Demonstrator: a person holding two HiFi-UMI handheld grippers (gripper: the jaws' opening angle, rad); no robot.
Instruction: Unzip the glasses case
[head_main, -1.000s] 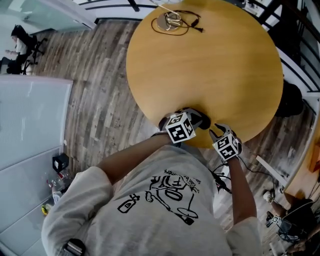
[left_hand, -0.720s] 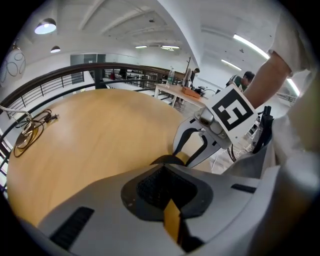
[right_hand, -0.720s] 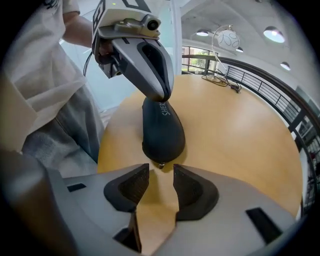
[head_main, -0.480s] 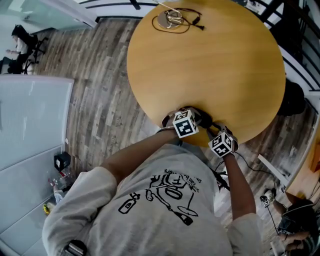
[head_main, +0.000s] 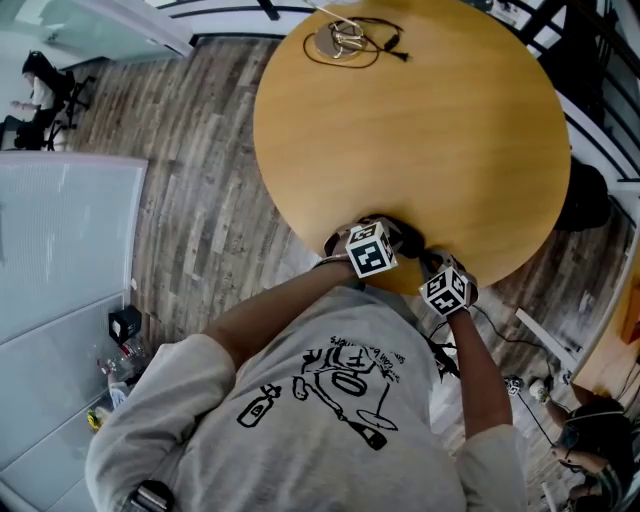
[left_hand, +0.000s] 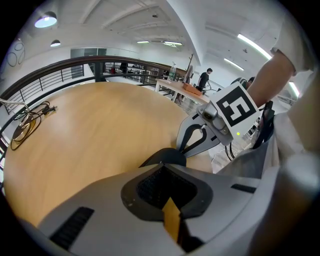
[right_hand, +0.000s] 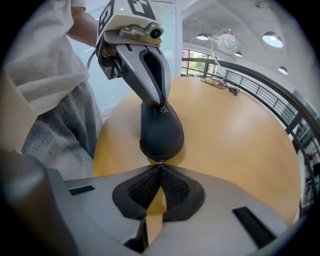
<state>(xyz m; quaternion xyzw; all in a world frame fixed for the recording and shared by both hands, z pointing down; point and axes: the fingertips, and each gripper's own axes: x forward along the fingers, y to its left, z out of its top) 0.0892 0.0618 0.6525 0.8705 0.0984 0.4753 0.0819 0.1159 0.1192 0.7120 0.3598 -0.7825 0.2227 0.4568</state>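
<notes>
A black glasses case (right_hand: 161, 132) lies on the round wooden table (head_main: 430, 130), close to its near edge, and shows as a dark shape (head_main: 404, 240) in the head view. My left gripper (left_hand: 162, 167) is shut on the case's far end; from the right gripper view its fingers (right_hand: 152, 75) come down onto the case's top. My right gripper (right_hand: 160, 167) is shut, its tips pinching the small metal zipper pull (right_hand: 160, 161) at the case's near end. In the head view the left gripper (head_main: 385, 233) and right gripper (head_main: 428, 263) meet over the case.
A coiled black cable with a metal object (head_main: 345, 42) lies at the table's far side. The table edge (head_main: 330, 260) runs just under both hands, with wood floor (head_main: 200, 220) below. A railing (right_hand: 260, 85) rings the far side. People stand far off (left_hand: 204, 78).
Both grippers have come down onto the case at the table's near edge, and the right one has drawn in closer to the left. Over the last half second they hardly moved.
</notes>
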